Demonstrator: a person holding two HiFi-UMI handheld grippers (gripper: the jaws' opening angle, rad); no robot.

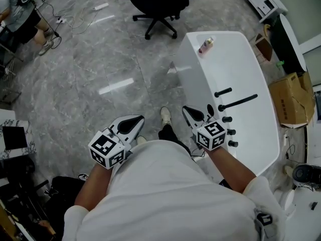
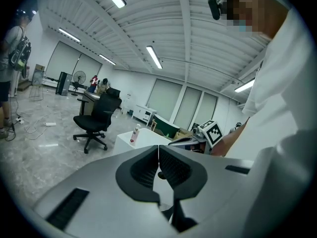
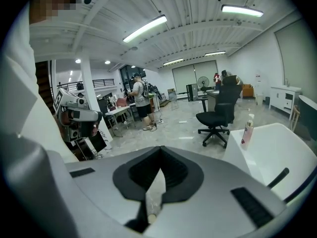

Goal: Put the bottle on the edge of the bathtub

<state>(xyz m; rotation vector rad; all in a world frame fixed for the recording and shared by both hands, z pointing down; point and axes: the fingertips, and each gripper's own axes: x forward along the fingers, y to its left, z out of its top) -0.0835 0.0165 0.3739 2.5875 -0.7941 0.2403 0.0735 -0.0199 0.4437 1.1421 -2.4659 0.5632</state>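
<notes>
At the far corner of the bathtub (image 1: 261,134), the bottle (image 1: 206,45) stood upright on the white rim, not far from the outer edge. The left gripper (image 1: 135,120) and right gripper (image 1: 188,110) were both clenched on nothing, held by the person's waist and well apart from it. To my eye the placing looked done, and any further nudge should go inward, away from the drop. Open floor lay leftward, with an office chair (image 1: 159,6) just beyond the tub's end.
</notes>
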